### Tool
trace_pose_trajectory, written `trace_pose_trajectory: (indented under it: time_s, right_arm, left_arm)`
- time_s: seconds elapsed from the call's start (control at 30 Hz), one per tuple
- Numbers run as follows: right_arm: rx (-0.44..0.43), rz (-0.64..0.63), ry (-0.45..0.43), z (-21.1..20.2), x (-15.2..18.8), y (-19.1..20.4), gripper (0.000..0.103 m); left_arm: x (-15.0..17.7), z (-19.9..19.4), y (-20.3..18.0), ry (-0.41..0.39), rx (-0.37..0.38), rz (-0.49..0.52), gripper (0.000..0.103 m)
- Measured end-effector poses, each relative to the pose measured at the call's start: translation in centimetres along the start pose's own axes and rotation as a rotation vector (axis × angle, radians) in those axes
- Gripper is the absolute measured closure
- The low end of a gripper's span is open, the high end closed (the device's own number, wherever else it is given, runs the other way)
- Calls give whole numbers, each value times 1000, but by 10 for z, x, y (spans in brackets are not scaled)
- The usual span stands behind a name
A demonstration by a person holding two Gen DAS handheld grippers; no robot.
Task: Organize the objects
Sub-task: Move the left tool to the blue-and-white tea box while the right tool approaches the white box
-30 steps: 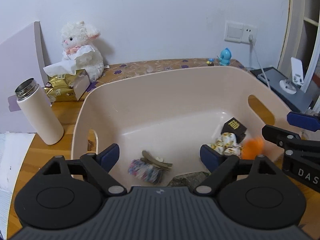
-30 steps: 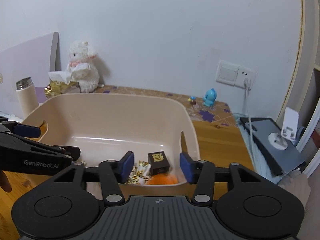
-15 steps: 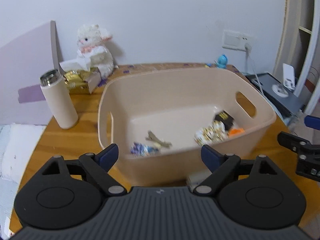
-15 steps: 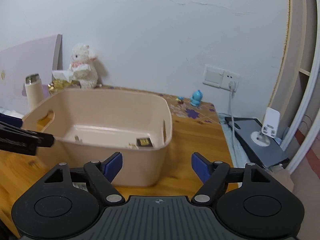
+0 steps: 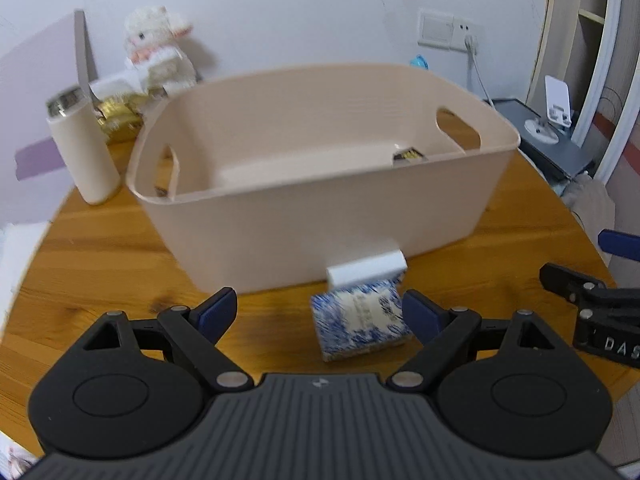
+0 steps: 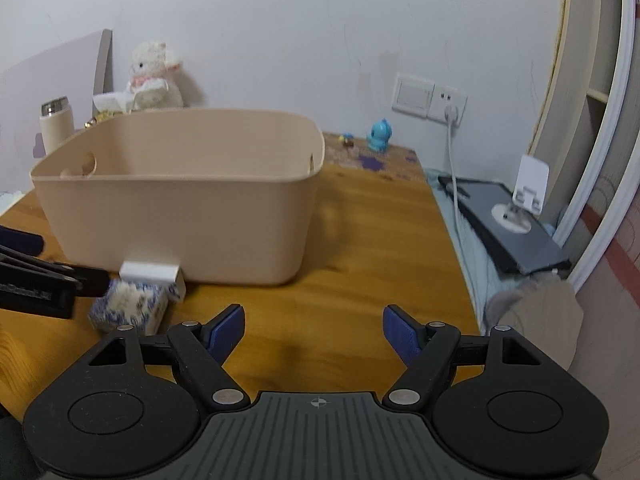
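A beige plastic basket [image 5: 320, 216] [image 6: 180, 200] stands on the wooden table [image 5: 100, 264] [image 6: 360, 240]. A black and gold small box [image 5: 408, 156] shows inside it near the right handle; its other contents are hidden by the near wall. In front of the basket lies a blue-and-white patterned box [image 5: 360, 324] [image 6: 128, 306] with a small white box [image 5: 364, 270] [image 6: 150, 270] just behind it. My left gripper [image 5: 322, 312] is open, its right finger beside the patterned box. My right gripper [image 6: 314, 326] is open over bare table.
A cream flask [image 5: 84, 148] [image 6: 56, 124], a tissue box [image 5: 120, 116] and a white plush toy [image 5: 154, 46] [image 6: 154, 76] stand behind the basket at left. A blue figurine [image 6: 378, 136] sits near the wall. A dark tablet with a white stand [image 6: 516, 220] lies right of the table edge.
Both grippers have pulled back and down from the basket. The basket's contents have dropped out of sight and the two boxes in front of it have come into view.
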State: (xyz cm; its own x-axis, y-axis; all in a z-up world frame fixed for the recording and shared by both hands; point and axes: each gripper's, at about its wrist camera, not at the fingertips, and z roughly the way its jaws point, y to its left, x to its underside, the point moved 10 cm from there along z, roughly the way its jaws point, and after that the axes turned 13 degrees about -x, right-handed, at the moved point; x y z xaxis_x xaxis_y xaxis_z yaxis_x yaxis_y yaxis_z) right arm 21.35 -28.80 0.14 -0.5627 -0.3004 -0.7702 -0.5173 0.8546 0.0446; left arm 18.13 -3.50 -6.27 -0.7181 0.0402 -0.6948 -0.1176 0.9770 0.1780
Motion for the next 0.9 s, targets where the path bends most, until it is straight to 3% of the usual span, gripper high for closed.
trace_pose_trajectory:
  time_s: [0.13, 0.4, 0.6, 0.9]
  right_arm:
    - [3, 8, 23, 7, 11, -3, 25]
    - [-19, 17, 56, 23, 19, 3, 25]
    - [-44, 8, 75, 36, 21, 17, 25]
    - [-100, -6, 89, 60, 17, 50, 23]
  left_arm:
    - [6, 14, -15, 14, 34, -12, 13]
    - [15, 38, -30, 67, 15, 13, 13]
    - [29, 55, -6, 122, 7, -37, 13]
    - [29, 64, 37, 130, 1, -77, 13]
